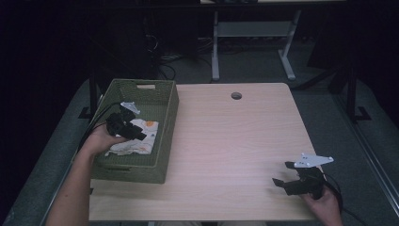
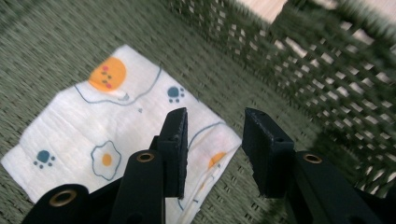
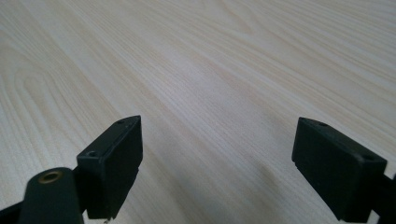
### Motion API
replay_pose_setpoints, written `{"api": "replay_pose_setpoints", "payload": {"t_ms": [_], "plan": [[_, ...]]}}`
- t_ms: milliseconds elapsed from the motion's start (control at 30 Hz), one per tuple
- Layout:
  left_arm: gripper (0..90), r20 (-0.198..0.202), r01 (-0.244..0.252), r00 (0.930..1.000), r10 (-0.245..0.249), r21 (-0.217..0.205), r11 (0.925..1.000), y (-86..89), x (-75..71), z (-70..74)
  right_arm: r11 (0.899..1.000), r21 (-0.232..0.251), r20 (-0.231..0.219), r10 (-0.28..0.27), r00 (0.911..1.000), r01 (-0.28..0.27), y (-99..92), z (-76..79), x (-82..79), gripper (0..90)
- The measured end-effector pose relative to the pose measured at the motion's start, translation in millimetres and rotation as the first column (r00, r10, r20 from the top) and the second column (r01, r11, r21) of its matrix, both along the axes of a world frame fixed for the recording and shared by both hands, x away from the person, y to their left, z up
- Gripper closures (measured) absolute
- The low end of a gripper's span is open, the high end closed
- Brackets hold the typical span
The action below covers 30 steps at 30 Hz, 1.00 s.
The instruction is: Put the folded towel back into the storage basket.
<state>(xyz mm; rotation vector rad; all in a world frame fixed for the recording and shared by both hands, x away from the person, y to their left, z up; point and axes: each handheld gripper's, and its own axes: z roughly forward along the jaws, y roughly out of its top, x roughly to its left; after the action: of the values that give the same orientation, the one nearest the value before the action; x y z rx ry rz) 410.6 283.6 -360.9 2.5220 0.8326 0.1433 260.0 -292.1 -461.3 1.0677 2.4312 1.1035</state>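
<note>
My two grippers, left (image 1: 126, 126) and right (image 1: 295, 181), are black, with blocky jaws, brass-ringed pivot holes, grey three-cornered top plates and black trailing cables; my forearms look bare, sleeveless I think.

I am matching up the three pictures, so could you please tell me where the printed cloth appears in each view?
High view: the printed cloth lies flat on the floor of the green basket, at the table's left, beside the left gripper.
Left gripper view: the printed cloth lies left of centre, beneath the open fingers.
Right gripper view: it looks along the table top, away from the cloth.
Shared landmark: the basket's woven wall.
</note>
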Motion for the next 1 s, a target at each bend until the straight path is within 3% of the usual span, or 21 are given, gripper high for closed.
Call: {"api": "replay_pose_setpoints", "payload": {"t_ms": [33, 200, 233, 300, 333, 367, 533, 833, 1000], "plan": [[56.1, 0.003, -0.013, 0.9999, 0.014, -0.032, 0.9994, 2.2, -0.4, 3.4, 1.000, 0.000, -0.001, 0.001, 1.0000, -0.001, 0.1, -0.2, 0.2, 16.0], [51.5, 0.016, -0.044, 0.9989, 0.045, -0.076, 0.9962, 5.4, -1.6, 9.9, 1.000, 0.000, -0.003, -0.001, 1.0000, 0.001, -0.3, 0.0, 0.4, 15.9], [49.1, 0.023, -0.062, 0.9977, 0.064, -0.102, 0.9929, 6.1, -2.3, 12.7, 1.000, 0.001, -0.003, -0.002, 1.0000, 0.002, -0.5, 0.1, 0.4, 15.9], [47.6, 0.029, -0.068, 0.9970, 0.071, -0.112, 0.9914, 6.3, -3.0, 14.5, 1.000, 0.002, -0.003, -0.002, 1.0000, 0.002, -0.5, 0.3, 0.3, 15.9], [47.1, 0.029, -0.082, 0.9957, 0.087, -0.150, 0.9853, 6.8, -4.1, 17.8, 1.000, 0.001, -0.001, -0.002, 1.0000, 0.002, -0.5, 0.3, 0.2, 15.9], [46.8, 0.039, -0.087, 0.9948, 0.094, -0.160, 0.9833, 6.5, -5.0, 19.7, 1.000, 0.001, 0.001, -0.002, 1.0000, 0.002, -0.5, 0.4, 0.1, 15.9], [46.7, 0.074, -0.102, 0.9903, 0.118, -0.184, 0.9776, 2.3, -10.5, 26.5, 1.000, 0.003, 0.007, 0.001, 1.0000, -0.001, -1.1, 1.3, -0.2, 16.0], [46.9, 0.093, -0.129, 0.9837, 0.154, -0.231, 0.9644, -0.8, -19.6, 31.4, 1.000, 0.010, 0.007, 0.002, 1.0000, -0.002, -1.1, 1.4, 0.5, 15.9], [46.7, 0.105, -0.128, 0.9823, 0.155, -0.223, 0.9664, -3.4, -24.2, 33.8, 1.000, 0.008, 0.007, 0.002, 1.0000, -0.002, 0.5, 2.1, 0.8, 15.9]]}}
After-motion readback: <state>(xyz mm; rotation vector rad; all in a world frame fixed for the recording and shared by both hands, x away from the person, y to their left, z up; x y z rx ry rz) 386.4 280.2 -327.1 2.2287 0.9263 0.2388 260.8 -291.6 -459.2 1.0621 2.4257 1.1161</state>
